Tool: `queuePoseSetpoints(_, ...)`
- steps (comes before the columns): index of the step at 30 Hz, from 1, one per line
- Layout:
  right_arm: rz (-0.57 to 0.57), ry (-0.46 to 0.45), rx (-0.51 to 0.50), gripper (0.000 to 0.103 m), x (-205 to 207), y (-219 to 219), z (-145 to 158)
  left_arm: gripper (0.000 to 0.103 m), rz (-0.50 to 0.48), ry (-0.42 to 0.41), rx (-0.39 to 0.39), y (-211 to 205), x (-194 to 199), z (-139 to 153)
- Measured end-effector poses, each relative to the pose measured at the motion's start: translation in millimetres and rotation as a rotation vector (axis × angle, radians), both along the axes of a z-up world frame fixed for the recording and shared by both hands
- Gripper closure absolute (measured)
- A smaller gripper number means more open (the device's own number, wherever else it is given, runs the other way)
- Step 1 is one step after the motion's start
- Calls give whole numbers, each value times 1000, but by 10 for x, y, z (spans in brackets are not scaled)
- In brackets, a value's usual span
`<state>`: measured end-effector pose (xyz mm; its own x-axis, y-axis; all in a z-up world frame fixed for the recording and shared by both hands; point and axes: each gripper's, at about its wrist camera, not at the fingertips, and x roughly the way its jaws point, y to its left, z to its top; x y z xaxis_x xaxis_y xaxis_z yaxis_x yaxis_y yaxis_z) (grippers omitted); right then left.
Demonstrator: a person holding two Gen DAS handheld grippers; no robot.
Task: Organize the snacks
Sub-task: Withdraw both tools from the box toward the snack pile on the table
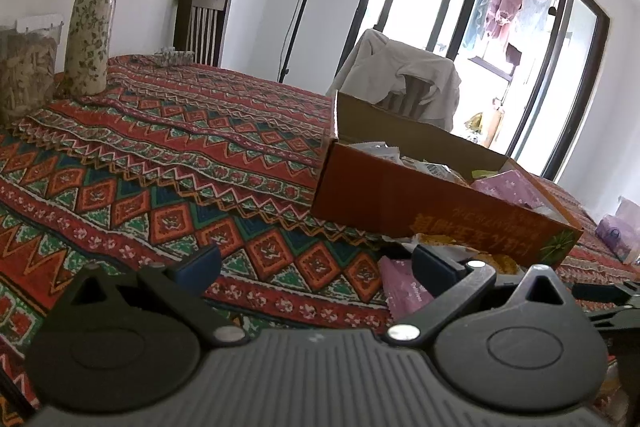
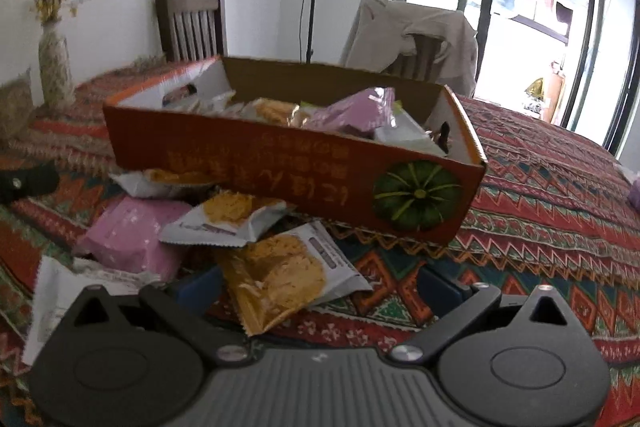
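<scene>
An orange cardboard box point(image 2: 280, 163) with a green pumpkin picture holds several snack packets; it also shows in the left wrist view point(image 1: 400, 195). Loose packets lie on the cloth in front of it: a pink one point(image 2: 128, 235), a white cracker packet point(image 2: 228, 215) and a yellow-and-white cracker packet point(image 2: 288, 271). My right gripper point(image 2: 316, 287) is open with that yellow-and-white packet lying between its fingers. My left gripper point(image 1: 316, 267) is open and empty over the cloth, left of a pink packet point(image 1: 404, 287).
A patterned red tablecloth point(image 1: 180, 167) covers the table. A floral vase point(image 1: 88, 35) and a clear jar point(image 1: 24, 67) stand at the far left. Two chairs point(image 1: 200, 23) stand behind, one draped with a jacket point(image 1: 400, 75). Purple packets point(image 1: 616, 231) lie at the right.
</scene>
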<state>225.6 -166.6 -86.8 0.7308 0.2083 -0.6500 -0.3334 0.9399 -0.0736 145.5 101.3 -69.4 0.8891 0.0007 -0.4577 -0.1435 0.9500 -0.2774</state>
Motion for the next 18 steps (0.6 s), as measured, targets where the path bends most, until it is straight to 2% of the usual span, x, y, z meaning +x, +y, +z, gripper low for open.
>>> queuePoseSetpoints(7, 7, 36, -3, 0, 206, 63, -53, 0, -1, -3, -22, 29, -2, -14)
queuePoseSetpoints(12, -5, 70, 80, 0, 290, -21, -103, 0, 1, 0, -37, 42, -2, -22)
queuePoseSetpoints(18, 5, 62, 85, 2, 275, -20, -115, 0, 1, 9, -44, 51, 11, -31)
